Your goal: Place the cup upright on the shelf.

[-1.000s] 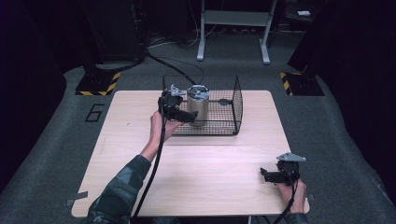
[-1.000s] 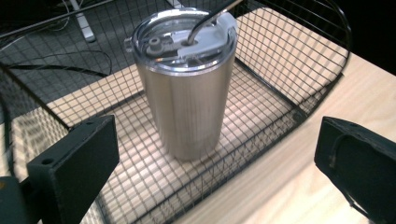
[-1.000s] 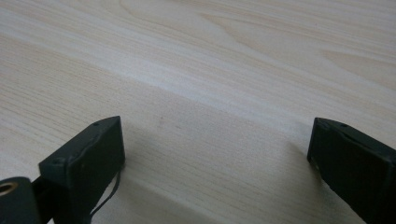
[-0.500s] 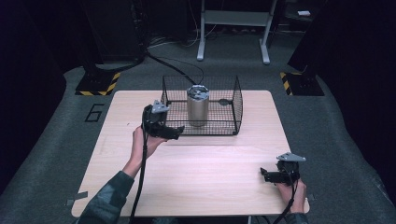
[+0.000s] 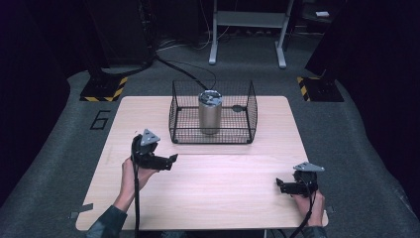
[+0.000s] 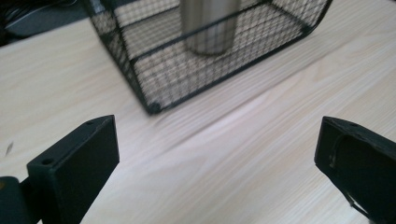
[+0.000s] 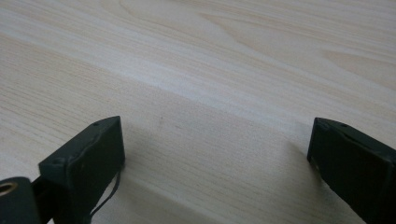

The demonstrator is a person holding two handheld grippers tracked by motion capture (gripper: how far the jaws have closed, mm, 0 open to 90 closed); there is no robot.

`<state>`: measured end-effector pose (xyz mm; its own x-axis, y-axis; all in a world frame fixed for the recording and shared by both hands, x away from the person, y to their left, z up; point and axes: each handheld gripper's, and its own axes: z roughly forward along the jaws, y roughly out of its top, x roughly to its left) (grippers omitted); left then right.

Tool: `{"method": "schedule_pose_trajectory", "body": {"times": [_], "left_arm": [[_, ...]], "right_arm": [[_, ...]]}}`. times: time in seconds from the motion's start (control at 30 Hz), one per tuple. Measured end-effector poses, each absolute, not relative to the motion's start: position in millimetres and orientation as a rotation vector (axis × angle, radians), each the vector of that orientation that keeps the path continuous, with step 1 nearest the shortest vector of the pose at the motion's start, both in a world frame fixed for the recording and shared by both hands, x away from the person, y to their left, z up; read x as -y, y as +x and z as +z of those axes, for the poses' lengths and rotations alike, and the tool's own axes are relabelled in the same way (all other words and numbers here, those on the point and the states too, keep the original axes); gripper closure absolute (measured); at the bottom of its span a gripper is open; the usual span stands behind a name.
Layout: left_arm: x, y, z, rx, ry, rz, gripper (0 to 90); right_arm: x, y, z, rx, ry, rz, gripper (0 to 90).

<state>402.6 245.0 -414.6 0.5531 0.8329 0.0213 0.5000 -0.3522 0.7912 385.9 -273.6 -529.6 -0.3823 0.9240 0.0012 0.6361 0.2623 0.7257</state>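
Steel cup [image 5: 210,112] in wire basket [image 5: 250,106], left gripper [image 5: 172,159] low, fingers apart

Pale wood-grain tabletop [image 5: 208,198]. Black wire-mesh rectangular basket [image 5: 213,131] at its far edge. Silver brushed-metal cylindrical tumbler [image 5: 210,113]. Black two-jaw grippers, grey plates: left gripper [image 5: 172,159], right gripper [image 5: 279,185]. Yellow-black striped floor bases [image 5: 103,90].

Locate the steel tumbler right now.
High view: the steel tumbler stands upright inside the black wire basket at the table's far middle, left of the basket's centre. The left gripper is nearest, apart from the basket.
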Motion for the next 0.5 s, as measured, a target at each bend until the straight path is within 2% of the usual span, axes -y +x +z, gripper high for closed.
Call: {"method": "schedule_pose_trajectory", "body": {"times": [0.5], "left_arm": [[-316.0, 377.0, -499.1, -1.341, 1.988, 0.549, 0.0]], "right_arm": [[272.9, 386.3, -529.6, -2.112, 1.416, 0.911, 3.0]]}}
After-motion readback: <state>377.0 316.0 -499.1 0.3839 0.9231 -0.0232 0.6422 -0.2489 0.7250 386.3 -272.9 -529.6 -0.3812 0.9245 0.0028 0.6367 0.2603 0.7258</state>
